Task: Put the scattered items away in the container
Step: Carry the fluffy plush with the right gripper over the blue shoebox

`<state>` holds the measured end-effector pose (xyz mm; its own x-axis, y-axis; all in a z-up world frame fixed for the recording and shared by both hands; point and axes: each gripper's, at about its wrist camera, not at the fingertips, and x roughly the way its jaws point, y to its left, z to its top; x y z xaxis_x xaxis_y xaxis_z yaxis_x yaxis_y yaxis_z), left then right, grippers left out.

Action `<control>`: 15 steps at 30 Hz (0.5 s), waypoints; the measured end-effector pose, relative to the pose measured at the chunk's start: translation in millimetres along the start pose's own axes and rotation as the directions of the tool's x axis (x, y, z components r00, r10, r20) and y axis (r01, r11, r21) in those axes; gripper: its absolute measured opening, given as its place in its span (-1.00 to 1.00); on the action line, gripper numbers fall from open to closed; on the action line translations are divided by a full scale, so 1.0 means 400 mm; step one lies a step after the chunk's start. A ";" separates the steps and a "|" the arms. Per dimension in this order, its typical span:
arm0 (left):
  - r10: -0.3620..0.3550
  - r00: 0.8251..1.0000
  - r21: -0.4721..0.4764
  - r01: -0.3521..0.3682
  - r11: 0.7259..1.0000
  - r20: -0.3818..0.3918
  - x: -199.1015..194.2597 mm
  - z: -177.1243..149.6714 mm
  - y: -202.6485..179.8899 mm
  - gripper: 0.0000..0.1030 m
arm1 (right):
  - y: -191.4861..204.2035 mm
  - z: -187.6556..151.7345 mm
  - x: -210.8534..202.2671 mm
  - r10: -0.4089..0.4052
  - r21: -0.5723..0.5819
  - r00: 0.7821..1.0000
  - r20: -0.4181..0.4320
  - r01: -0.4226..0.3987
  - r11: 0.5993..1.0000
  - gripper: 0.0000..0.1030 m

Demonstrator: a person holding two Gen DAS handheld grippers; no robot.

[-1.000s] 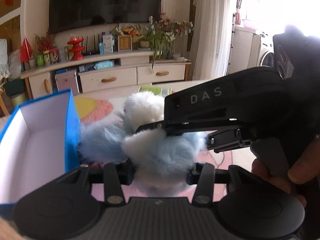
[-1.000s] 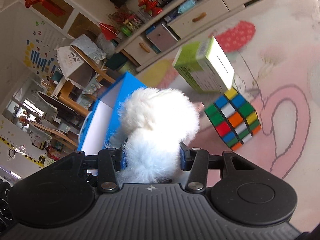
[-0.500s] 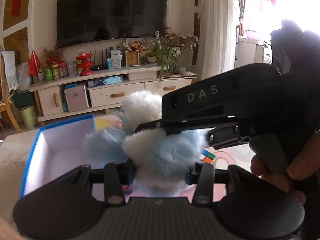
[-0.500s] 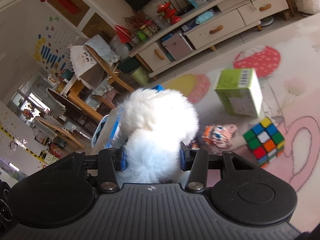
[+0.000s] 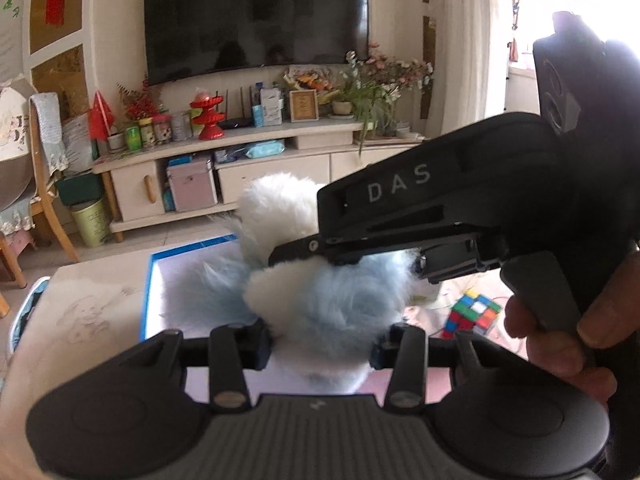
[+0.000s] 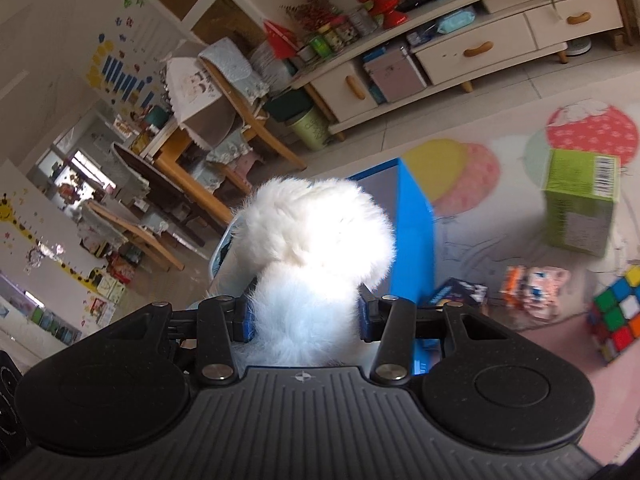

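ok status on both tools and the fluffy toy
Left tool and right tool both shut on fluffy toy. Toy held up, partly over blue box. Nothing blocking the box.

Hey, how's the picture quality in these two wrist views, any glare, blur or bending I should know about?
Left wrist view: window light at the upper right blows out to white, and the fisheye bows the TV and walls. Right wrist view: the white fur of the plush toy is overexposed, with detail lost; the green box and Rubik's cube look smeared; the room tilts and curves near the edges.
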<state>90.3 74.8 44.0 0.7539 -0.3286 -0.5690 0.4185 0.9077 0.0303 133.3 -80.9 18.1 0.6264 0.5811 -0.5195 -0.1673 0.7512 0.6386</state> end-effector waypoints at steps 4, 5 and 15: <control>0.016 0.999 -0.006 -0.016 1.000 -0.039 0.010 -0.003 0.041 -0.16 | 0.033 0.004 0.055 -0.012 -0.013 0.999 -0.039 0.011 1.000 0.08; 0.019 0.998 -0.008 -0.019 1.000 -0.052 0.017 -0.005 0.051 -0.17 | 0.039 0.004 0.068 -0.016 -0.015 0.999 -0.050 0.016 1.000 0.08; 0.015 0.991 -0.028 -0.019 0.999 -0.132 0.064 -0.030 0.100 -0.18 | 0.055 -0.010 0.164 -0.071 -0.032 0.989 -0.132 0.067 0.997 0.08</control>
<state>120.4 105.8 20.8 0.6866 -0.2771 -0.6721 0.3892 0.9210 0.0179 167.6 -25.0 -4.1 0.5307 0.5627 -0.6338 -0.1494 0.7982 0.5836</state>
